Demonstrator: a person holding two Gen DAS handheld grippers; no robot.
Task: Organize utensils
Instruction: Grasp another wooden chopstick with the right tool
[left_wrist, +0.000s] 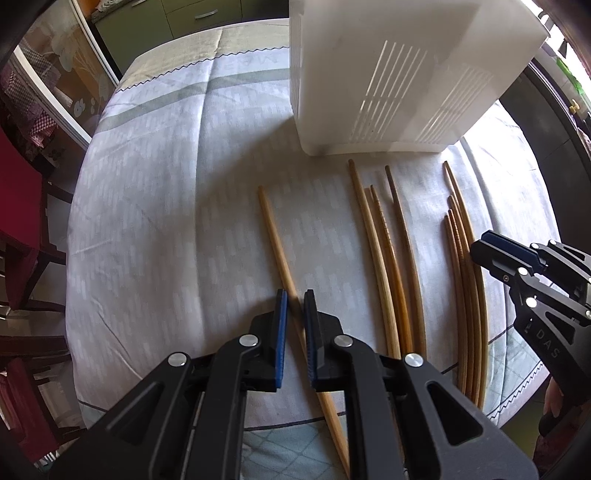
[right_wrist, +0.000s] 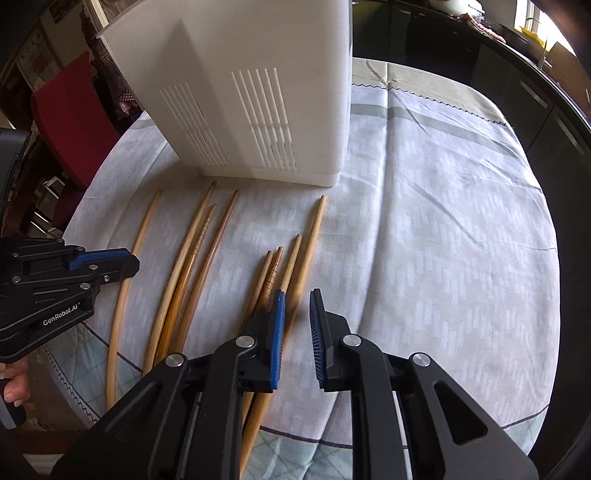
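Observation:
Several wooden chopsticks lie side by side on a pale tablecloth in front of a white slotted utensil holder, which also shows in the right wrist view. My left gripper is open, its jaws straddling a single chopstick on the left. In the right wrist view that gripper hovers over the same chopstick. My right gripper is open and empty just above the rightmost chopsticks. In the left wrist view it sits over the right-hand cluster.
The round table is covered by a grey-white cloth. Three chopsticks lie in the middle group. A red chair stands to the left. Dark cabinets run along the right.

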